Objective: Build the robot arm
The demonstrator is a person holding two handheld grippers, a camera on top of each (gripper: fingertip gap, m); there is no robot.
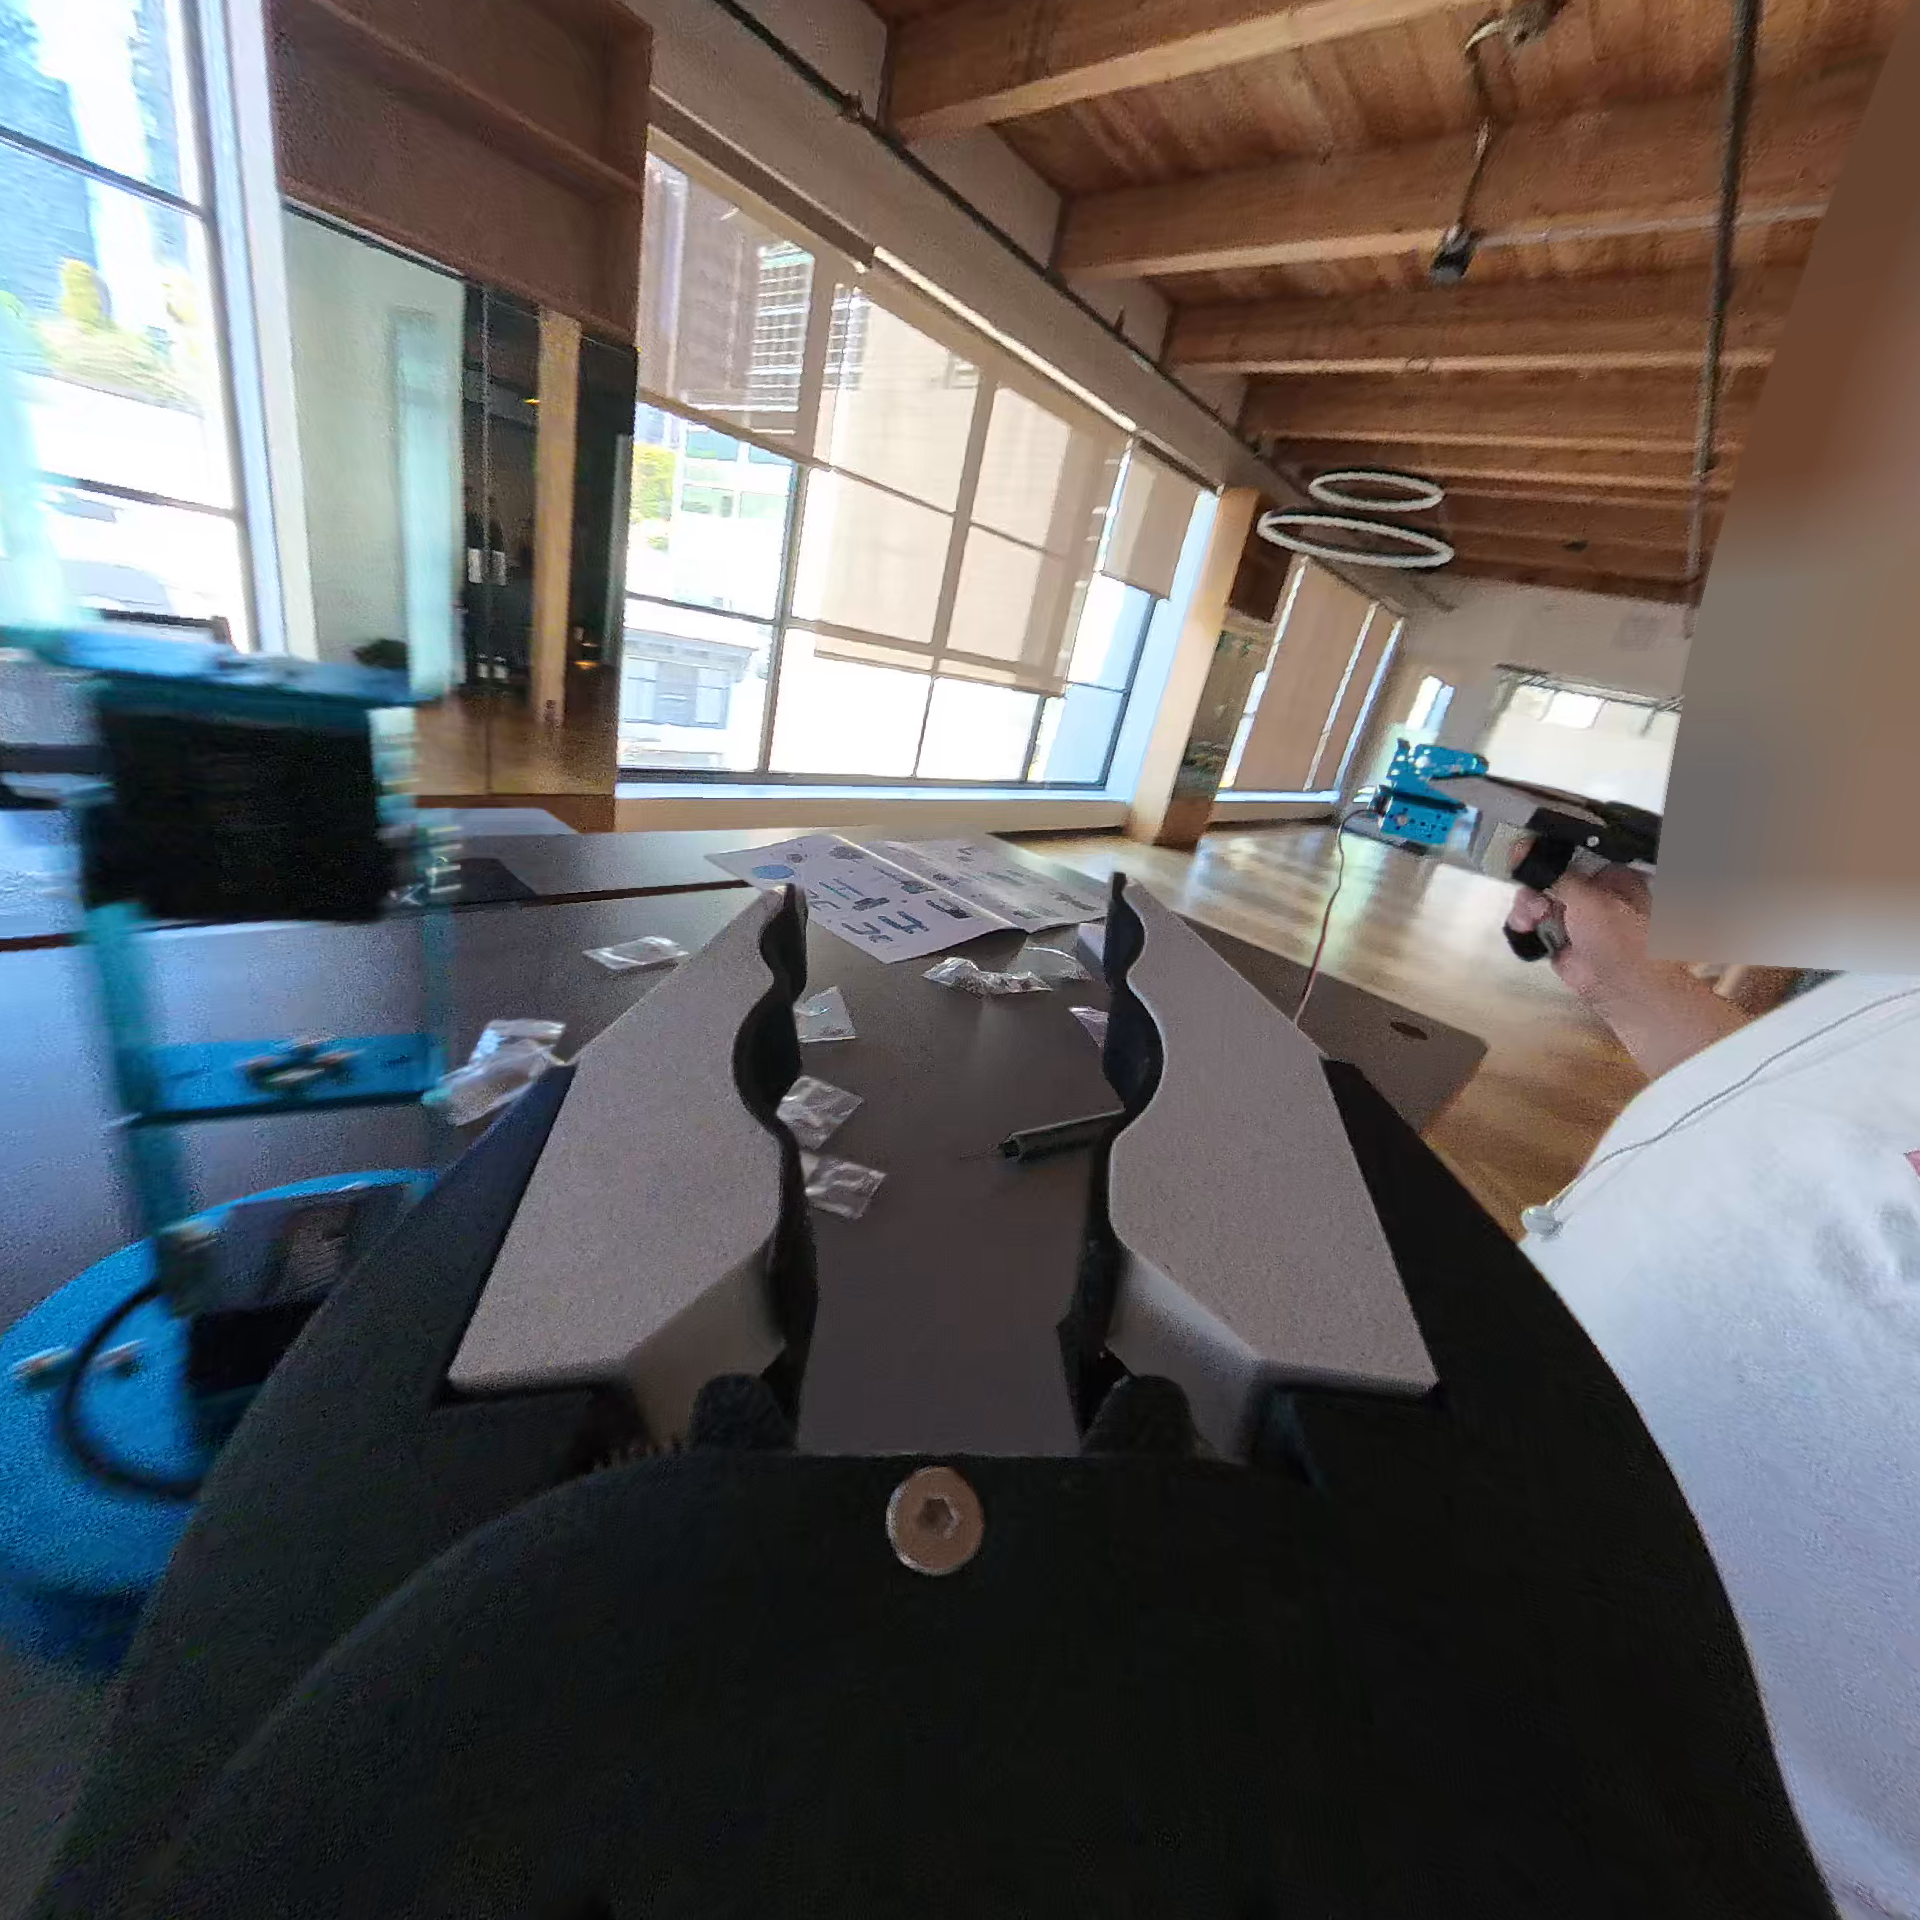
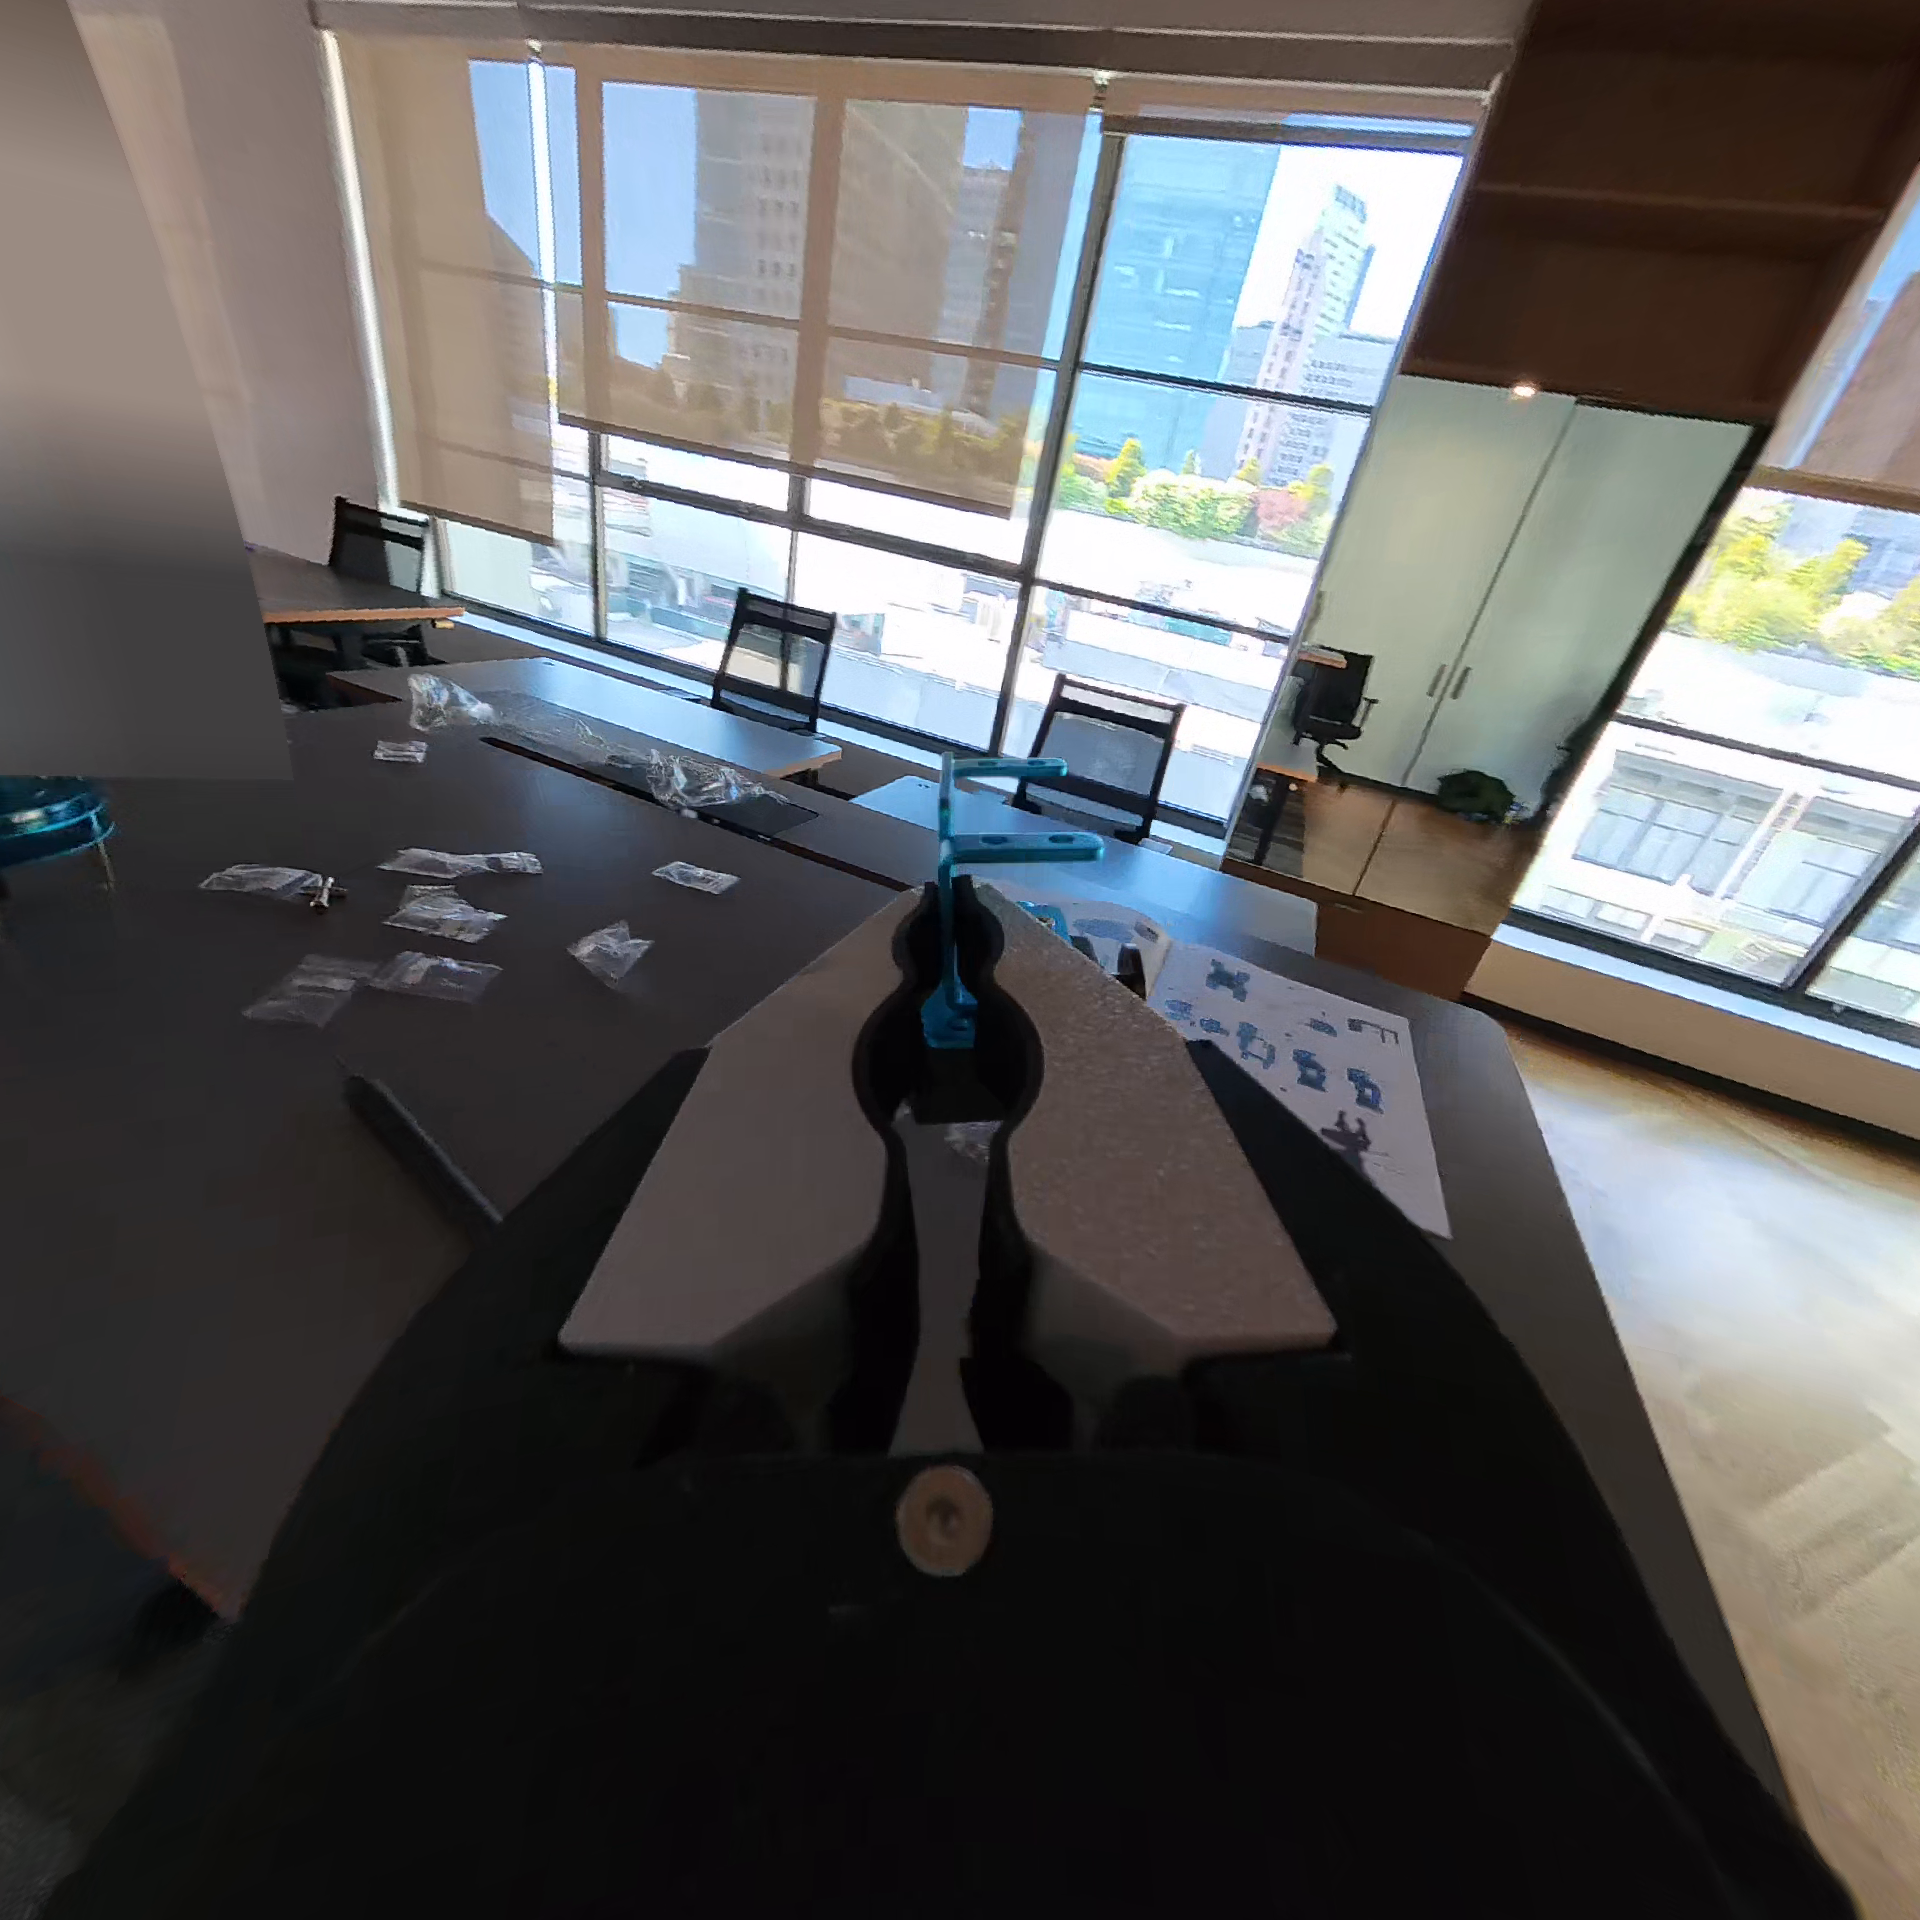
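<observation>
My left gripper (image 1: 956, 914) is open and empty, raised over a dark table (image 1: 935, 1299) strewn with small clear plastic bags (image 1: 821, 1107). A thin black screwdriver (image 1: 1049, 1138) lies between its fingers on the table. A blurred blue and black robot assembly (image 1: 208, 935) stands close on its left. My right gripper (image 2: 951, 909) is shut on a blue metal bracket (image 2: 997, 842) that sticks up above the fingertips. In the left wrist view a hand holds that gripper (image 1: 1558, 847) far right, with the blue part (image 1: 1418, 795) in it.
A printed sheet with pictures of parts (image 1: 914, 894) (image 2: 1299, 1049) lies at the table's far side. Several small bags (image 2: 436, 914) lie left of the right gripper. A blue round base (image 2: 52, 821) is at the far left. A person in white (image 1: 1766, 1351) stands right. Tip to tip, the grippers are about 55 cm apart.
</observation>
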